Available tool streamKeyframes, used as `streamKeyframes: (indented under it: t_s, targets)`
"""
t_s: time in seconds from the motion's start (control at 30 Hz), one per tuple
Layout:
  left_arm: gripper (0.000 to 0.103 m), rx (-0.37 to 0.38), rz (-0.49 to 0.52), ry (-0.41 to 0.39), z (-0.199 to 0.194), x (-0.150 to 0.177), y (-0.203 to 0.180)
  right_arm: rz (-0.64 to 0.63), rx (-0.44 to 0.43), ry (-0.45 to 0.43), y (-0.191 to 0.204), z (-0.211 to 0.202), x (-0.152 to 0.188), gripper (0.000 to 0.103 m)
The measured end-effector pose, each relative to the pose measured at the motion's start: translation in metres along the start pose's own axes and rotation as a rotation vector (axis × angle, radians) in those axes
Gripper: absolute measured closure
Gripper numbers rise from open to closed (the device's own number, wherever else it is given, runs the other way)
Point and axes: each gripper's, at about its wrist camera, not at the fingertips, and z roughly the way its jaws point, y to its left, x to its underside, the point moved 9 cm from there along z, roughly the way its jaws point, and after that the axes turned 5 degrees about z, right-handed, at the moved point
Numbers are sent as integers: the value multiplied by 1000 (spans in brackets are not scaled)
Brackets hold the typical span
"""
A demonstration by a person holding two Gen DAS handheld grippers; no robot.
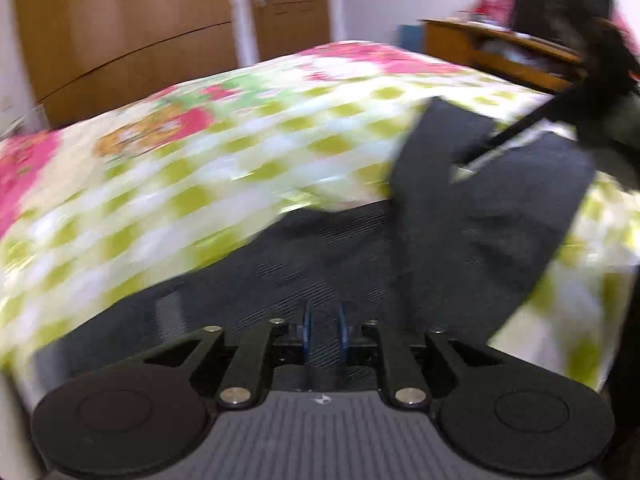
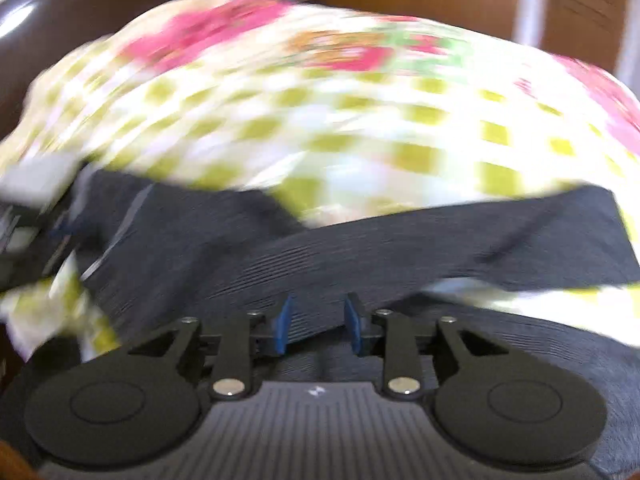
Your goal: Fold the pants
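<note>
While both views are smeared by motion blur, one pair of dark pants [image 1: 480, 208] can be counted, lying on one bed under two grippers. At the bottom centre of the left wrist view, the left gripper [image 1: 324, 328] has its two blue pads drawn close with dark ribbed cloth of the pants between them, so it looks clenched on the fabric. At the bottom centre of the right wrist view, the right gripper [image 2: 320, 322] has its blue pads [image 2: 283, 322] set wider, with pant cloth [image 2: 360, 248] filling the gap; whether they pinch it I cannot tell. In the left wrist view one pant leg runs from the lower middle up toward the upper right, where a dark blurred shape [image 1: 600, 92] overlaps its far end; I cannot tell what that is. In the right wrist view a leg stretches as a band across the middle of the frame to the right edge. Beyond the pants lies the bedspread [image 1: 200, 168], green-and-white checks with pink flowers farther back, mostly bare on the left side of the frame. Farther still stand a brown wooden wardrobe [image 1: 120, 32] at upper left and a wooden desk [image 1: 492, 48] at upper right.
</note>
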Motion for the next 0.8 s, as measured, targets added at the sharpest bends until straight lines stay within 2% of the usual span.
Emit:
streamKeyframes:
  t_s: [0.17,0.33,0.47,0.57,0.6,0.67,0.73,0.8]
  targets:
    - [69,95,65,25,43,-26,-41,283,56,-63,-88,11,-26,71]
    - [67,126,70,60,65,-32,-55,530,59,-121,-157,37,-59,62]
    - [67,132,71,81,72,-28,-60,604,99,-163,-186,62,-83,62]
    - [66,130,69,91,76,-27,-60,655,130,-155,-198,82,-93,62]
    - [66,128,68,91,75,-28,-60,669,170,-140,-206,89,-94,65]
    - [66,128,58,89,75,-30,-58,683,200,-134,-213,97,-93,99]
    - [66,124,50,90,75,-35,-56,707,173,-134,-216,98,-95,99]
    - [66,108,59,73,70,-42,-55,695,140,-175,-212,81,-105,99]
